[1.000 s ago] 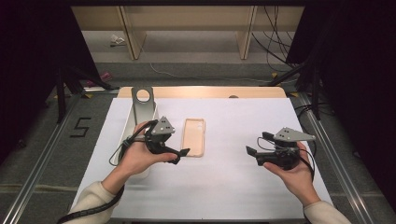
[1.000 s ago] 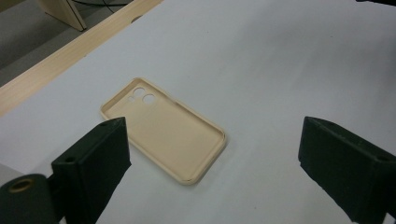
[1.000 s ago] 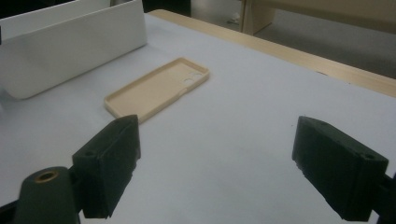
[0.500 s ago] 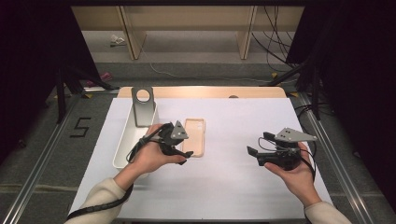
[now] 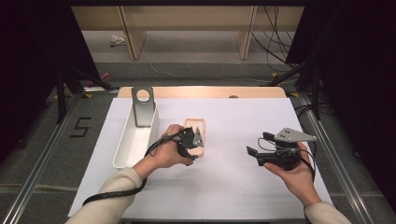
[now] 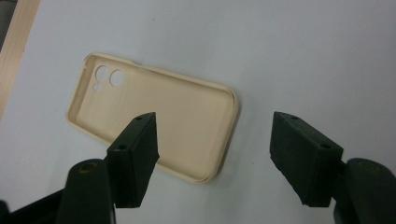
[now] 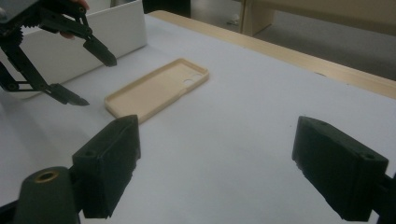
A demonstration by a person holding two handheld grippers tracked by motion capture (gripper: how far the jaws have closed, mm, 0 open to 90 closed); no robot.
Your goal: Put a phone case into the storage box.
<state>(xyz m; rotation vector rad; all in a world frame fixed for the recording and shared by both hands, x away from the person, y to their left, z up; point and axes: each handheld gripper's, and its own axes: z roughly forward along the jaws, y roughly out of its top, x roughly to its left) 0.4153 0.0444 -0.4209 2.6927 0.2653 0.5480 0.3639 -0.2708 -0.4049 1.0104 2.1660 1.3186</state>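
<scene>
A beige phone case [image 6: 154, 112] lies hollow side up on the white table cover, its camera holes at the far end. My left gripper [image 6: 212, 121] hovers open over the case's near end, one jaw above the case and the other beyond its short edge. From above, the left gripper [image 5: 196, 148] covers the near half of the case [image 5: 192, 125]. My right gripper [image 5: 257, 144] is held open off to the right, well apart from the case [image 7: 156, 88]. Nothing sits between the right gripper's [image 7: 219, 128] jaws. That view also shows the left gripper [image 7: 95, 80].
A long white bin [image 5: 123, 144] stands left of the case, with a grey metal bracket [image 5: 143, 105] with a round hole at its far end. The bin's wall [image 7: 93, 37] rises just behind the left gripper. A wooden table edge [image 5: 201, 92] runs along the back.
My left gripper has moved right, from beside the bin to over the near end of the phone case. The right gripper has stayed put.
</scene>
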